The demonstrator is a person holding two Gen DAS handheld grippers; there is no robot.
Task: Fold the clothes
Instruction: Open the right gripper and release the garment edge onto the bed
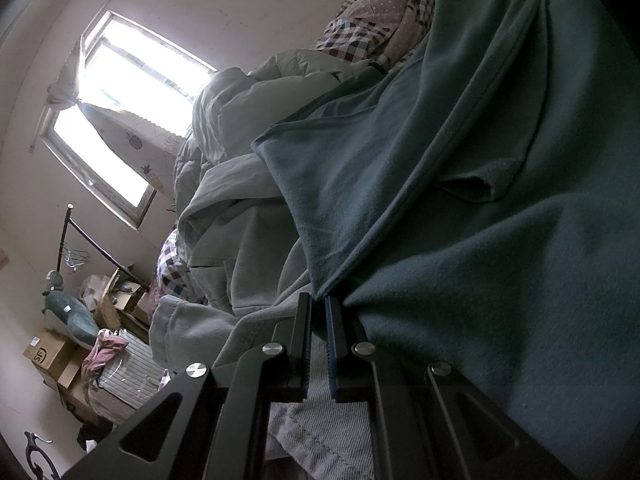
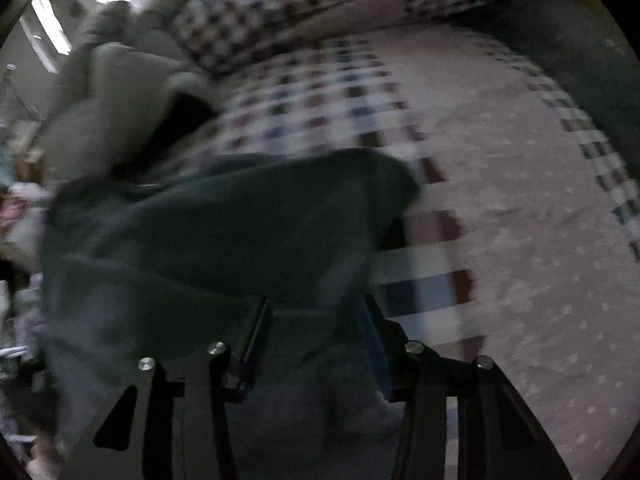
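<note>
A dark teal garment point(image 1: 460, 200) drapes across the right half of the left wrist view, its hem running down to my left gripper point(image 1: 319, 300). That gripper is shut on the garment's edge, with the cloth pinched between its fingertips. In the blurred right wrist view the same teal garment point(image 2: 220, 232) lies bunched on the bed. My right gripper point(image 2: 316, 312) hangs over its near part, pointing steeply down. Its fingers point(image 2: 256, 328) stand well apart, with teal cloth between and below them; I see no pad pressing on it.
A heap of pale grey-green clothes point(image 1: 240, 220) lies left of the teal garment, and light denim point(image 1: 320, 420) sits under my left gripper. The bed has a pink dotted cover with checked borders point(image 2: 500, 200) and a checked pillow point(image 2: 248, 12). Cardboard boxes point(image 1: 48, 354) stand below a bright window point(image 1: 120, 80).
</note>
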